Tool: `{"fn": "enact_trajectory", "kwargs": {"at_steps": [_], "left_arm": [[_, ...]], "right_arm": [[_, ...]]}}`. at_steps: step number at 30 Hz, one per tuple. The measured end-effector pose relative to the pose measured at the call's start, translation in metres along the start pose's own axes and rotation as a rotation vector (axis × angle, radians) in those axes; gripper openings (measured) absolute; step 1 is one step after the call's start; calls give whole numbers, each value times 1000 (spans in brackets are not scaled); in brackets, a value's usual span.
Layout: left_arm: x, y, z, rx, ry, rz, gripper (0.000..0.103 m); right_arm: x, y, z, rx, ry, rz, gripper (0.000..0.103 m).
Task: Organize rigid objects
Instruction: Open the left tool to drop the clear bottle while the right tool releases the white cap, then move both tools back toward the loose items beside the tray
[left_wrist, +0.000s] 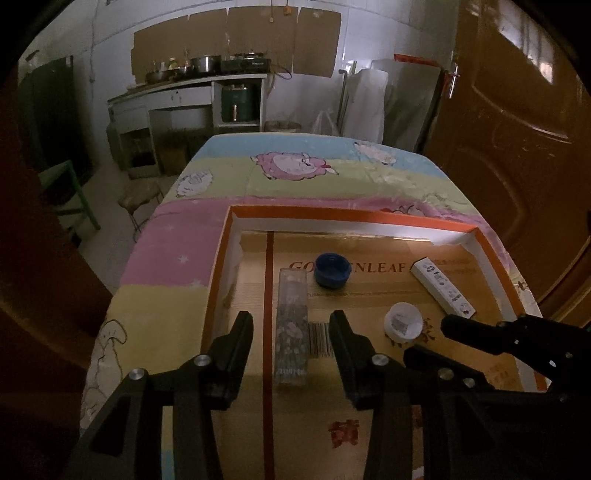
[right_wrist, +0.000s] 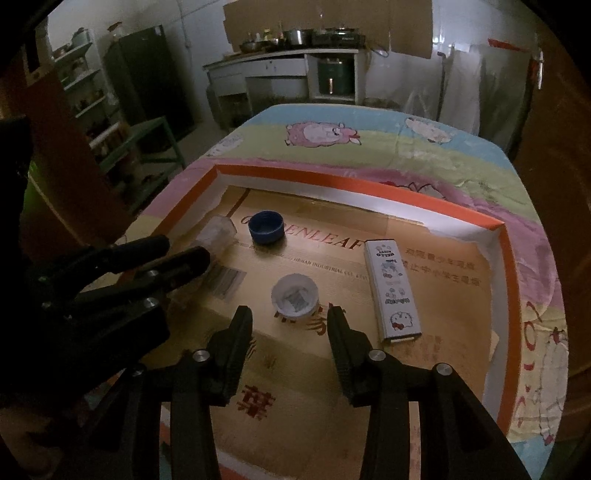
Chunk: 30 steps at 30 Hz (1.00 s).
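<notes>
A shallow orange-rimmed cardboard tray (left_wrist: 332, 213) (right_wrist: 332, 181) lies on a table. In it are a blue cap (left_wrist: 331, 269) (right_wrist: 266, 227), a white round cup (left_wrist: 402, 320) (right_wrist: 294, 295), a long white box with cartoon prints (left_wrist: 441, 286) (right_wrist: 392, 291) and a long clear box (left_wrist: 291, 325) (right_wrist: 221, 230). My left gripper (left_wrist: 291, 320) hangs open over the clear box, which lies on the tray floor between the fingers, untouched. My right gripper (right_wrist: 290, 314) is open too, its tips just short of the white cup, with nothing held.
A pastel cartoon cloth (left_wrist: 295, 177) covers the table. A brown door (left_wrist: 517, 129) stands close on the right. A chair (left_wrist: 140, 195) and a green frame (right_wrist: 155, 144) stand on the left, with a kitchen counter (left_wrist: 192, 88) at the back.
</notes>
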<state>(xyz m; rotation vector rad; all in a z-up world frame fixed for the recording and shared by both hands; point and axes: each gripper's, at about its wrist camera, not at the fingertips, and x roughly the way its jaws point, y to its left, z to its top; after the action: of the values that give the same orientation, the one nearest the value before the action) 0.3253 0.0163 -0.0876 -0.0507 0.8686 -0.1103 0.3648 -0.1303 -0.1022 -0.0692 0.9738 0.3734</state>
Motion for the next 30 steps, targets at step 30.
{"fn": "enact_trajectory", "kwargs": {"at_steps": [30], "left_arm": [[-73,-17,-49,14,-45,-34,43]], "right_arm": [[-84,13,-56,39,-65,-56,44]]}}
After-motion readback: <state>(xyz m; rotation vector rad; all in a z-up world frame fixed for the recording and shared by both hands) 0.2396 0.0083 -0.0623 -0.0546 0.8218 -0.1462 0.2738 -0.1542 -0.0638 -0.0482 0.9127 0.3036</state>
